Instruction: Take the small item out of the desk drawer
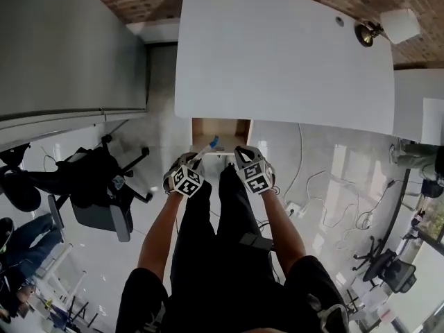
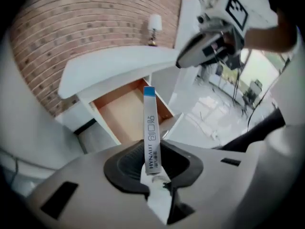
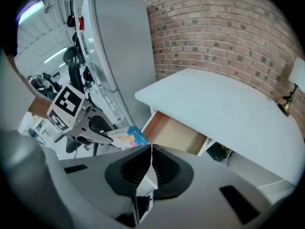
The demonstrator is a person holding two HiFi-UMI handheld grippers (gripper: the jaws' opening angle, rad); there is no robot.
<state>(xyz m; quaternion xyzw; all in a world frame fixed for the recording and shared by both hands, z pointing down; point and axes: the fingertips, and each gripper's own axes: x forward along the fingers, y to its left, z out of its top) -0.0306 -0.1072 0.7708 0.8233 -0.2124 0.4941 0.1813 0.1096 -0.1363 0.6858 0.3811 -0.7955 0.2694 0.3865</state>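
a red brick wall (image 2: 71, 37) backs the white desk (image 1: 277, 47), and its wooden drawer (image 1: 220, 132) stands open below me. my left gripper (image 2: 152, 168) pinches the slim white box with a blue end (image 2: 149, 128) by its near end. the box's long axis runs straight out from the jaws, toward the drawer but out of it. my right gripper (image 3: 148, 163) is just beside, jaws pressed together on nothing.

Left claw (image 2: 152, 171) gripping, right claw (image 3: 149, 162) closed empty, both angled down.

Box (image 2: 149, 128) in L gripper (image 2: 151, 160), before drawer (image 2: 125, 116) under desk (image 2: 114, 63); lamp (image 2: 153, 27) on desk.
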